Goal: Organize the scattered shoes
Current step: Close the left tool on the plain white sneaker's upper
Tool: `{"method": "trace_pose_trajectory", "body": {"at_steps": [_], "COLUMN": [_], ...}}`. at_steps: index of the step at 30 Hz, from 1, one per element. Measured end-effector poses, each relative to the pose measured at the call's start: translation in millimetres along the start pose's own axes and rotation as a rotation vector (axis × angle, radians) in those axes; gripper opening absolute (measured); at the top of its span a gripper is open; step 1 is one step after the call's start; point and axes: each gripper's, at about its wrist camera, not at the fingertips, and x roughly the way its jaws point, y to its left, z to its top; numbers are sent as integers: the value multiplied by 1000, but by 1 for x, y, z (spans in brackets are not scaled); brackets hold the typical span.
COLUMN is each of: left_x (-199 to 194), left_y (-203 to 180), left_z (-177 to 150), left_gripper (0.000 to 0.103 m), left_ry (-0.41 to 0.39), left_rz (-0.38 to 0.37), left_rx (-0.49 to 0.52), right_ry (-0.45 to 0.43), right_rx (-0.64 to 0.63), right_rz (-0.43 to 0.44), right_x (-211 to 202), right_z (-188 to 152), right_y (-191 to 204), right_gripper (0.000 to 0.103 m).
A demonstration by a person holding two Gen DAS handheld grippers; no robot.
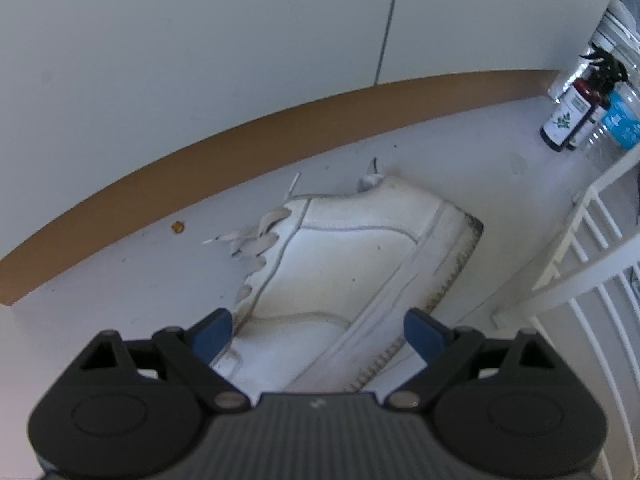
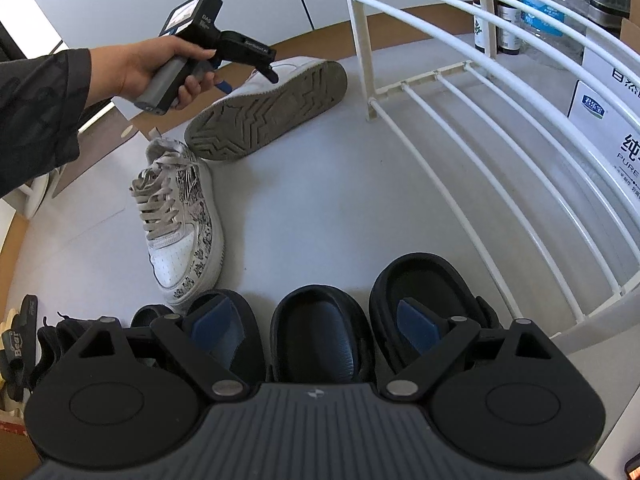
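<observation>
A white sneaker [image 1: 340, 264] lies on its side on the grey floor, sole to the right. My left gripper [image 1: 318, 336] is open, its blue pads [image 1: 212, 334] either side of the shoe's toe end, not closed on it. In the right wrist view the same sneaker [image 2: 264, 116] shows its grey sole, with the left gripper [image 2: 248, 80] above it. A patterned white sneaker [image 2: 180, 224] stands upright nearby. My right gripper [image 2: 320, 330] is open and empty above several black slippers [image 2: 316, 332].
A white wire shoe rack [image 2: 500, 128] stands to the right, also in the left wrist view [image 1: 592, 248]. Bottles [image 1: 572, 116] and boxes [image 2: 608, 128] sit behind it. A brown baseboard [image 1: 200, 160] runs along the wall. More dark shoes [image 2: 24, 344] lie at far left.
</observation>
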Motion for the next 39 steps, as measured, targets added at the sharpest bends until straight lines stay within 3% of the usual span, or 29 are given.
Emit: {"method": "trace_pose_trajectory", "body": {"at_steps": [5,14,19,26,39], "left_x": [9,20,18,7,-3], "left_y": [7,31,32,9,4], "left_z": [2,-5,-10,-5,-20], "left_gripper": [103,103,103,103,103], "left_ry": [-6,17,2,16,-10], "left_rz": [6,-99,-102,-38,-51], "left_rx": [-27,-157,-165,9,130], "right_ry": [1,19,22,19,25], "right_rx": [3,0,-9,-2,2], "right_rz": [10,9,15,21,22], "right_x": [0,4,4,3,6], "right_z": [3,4,5,6,5], "right_y": [-1,-2,-1,-1,-3], "right_gripper": [94,94,94,94,94]}}
